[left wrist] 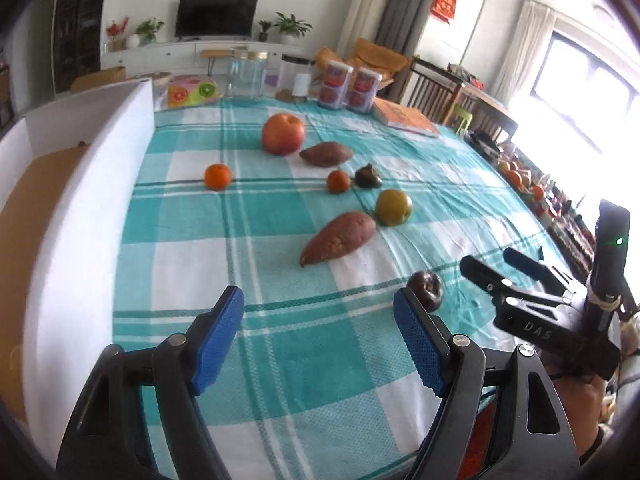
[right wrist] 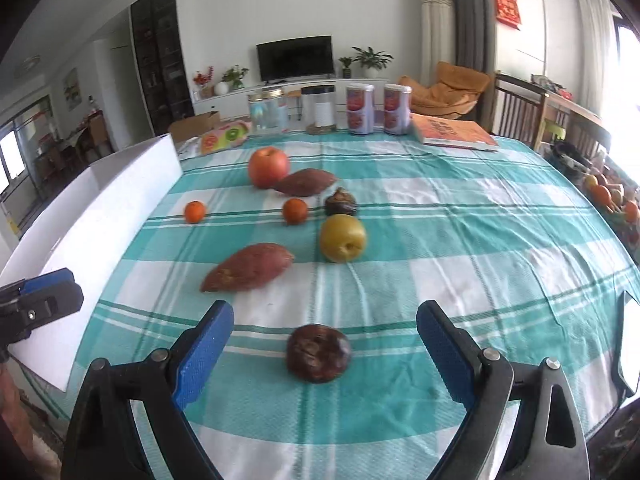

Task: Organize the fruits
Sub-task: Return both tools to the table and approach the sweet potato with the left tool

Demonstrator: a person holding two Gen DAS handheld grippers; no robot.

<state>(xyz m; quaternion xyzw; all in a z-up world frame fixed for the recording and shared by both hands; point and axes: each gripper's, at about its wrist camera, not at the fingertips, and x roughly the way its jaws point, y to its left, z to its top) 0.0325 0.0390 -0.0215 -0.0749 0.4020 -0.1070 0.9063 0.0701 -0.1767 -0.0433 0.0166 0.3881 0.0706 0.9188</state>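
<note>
On the teal checked cloth lie a red apple [right wrist: 268,167], two sweet potatoes [right wrist: 248,267] [right wrist: 305,182], two tangerines [right wrist: 195,211] [right wrist: 295,211], a yellow-green pear [right wrist: 343,239] and two dark brown fruits [right wrist: 340,202] [right wrist: 319,353]. My right gripper [right wrist: 325,328] is open, with the near dark fruit between its blue pads, not touched. My left gripper [left wrist: 319,312] is open and empty above the cloth; the near dark fruit [left wrist: 426,286] is just beyond its right pad. A white box [left wrist: 80,200] stands at the table's left edge.
Two glass jars [right wrist: 268,115] [right wrist: 319,109], two cans [right wrist: 360,109] [right wrist: 397,109], an orange book [right wrist: 454,132] and a fruit-print pack [right wrist: 222,140] line the far edge. A pile of fruit [right wrist: 612,196] lies off the table's right side. Chairs stand beyond.
</note>
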